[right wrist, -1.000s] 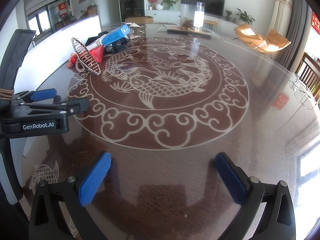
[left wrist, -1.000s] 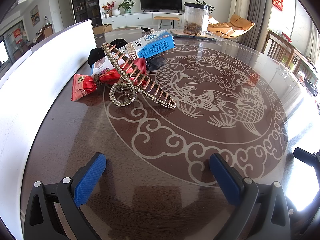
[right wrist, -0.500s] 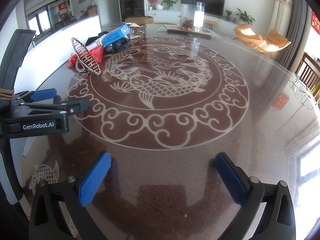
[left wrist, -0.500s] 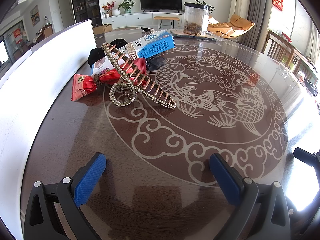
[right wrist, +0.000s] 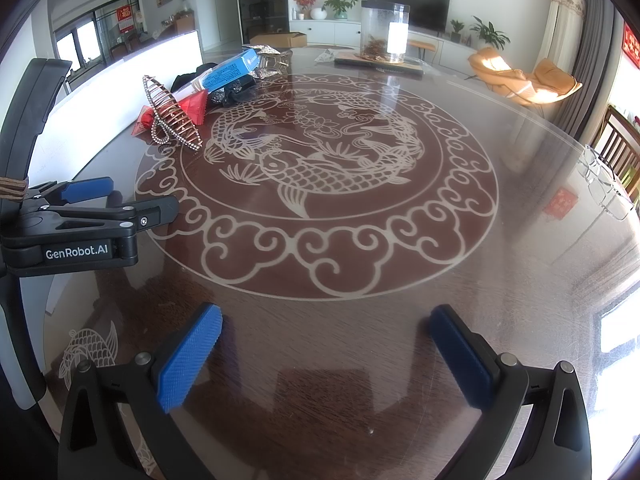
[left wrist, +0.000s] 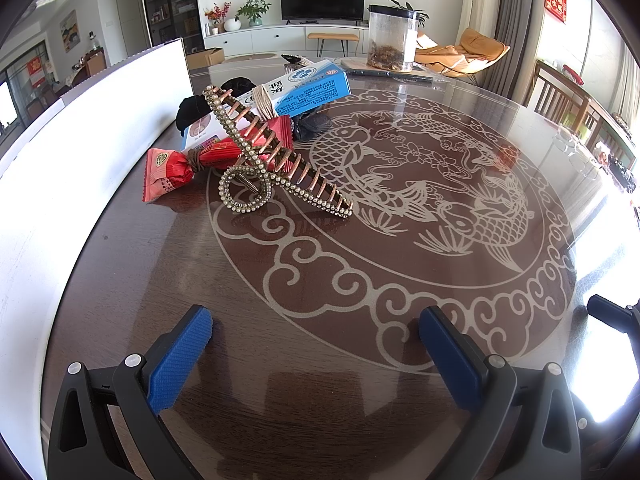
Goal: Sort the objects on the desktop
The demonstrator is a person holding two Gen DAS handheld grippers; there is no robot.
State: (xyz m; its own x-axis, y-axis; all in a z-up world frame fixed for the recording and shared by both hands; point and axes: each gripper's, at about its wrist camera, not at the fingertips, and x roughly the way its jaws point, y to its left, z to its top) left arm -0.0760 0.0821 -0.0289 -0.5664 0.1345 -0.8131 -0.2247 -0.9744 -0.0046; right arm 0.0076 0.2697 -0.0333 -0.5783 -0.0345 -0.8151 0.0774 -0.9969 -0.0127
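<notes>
A pile of objects lies at the table's far left: a pearl-studded copper hair claw in front, a red snack packet under it, a blue-and-white box on top, and black items behind. The pile also shows in the right wrist view, with the hair claw and the blue box. My left gripper is open and empty, well short of the pile; it also shows in the right wrist view. My right gripper is open and empty over bare table.
A white board stands along the table's left edge. A clear jar sits on a tray at the far side. The glass-topped table has a carp pattern. Wooden chairs stand at the right.
</notes>
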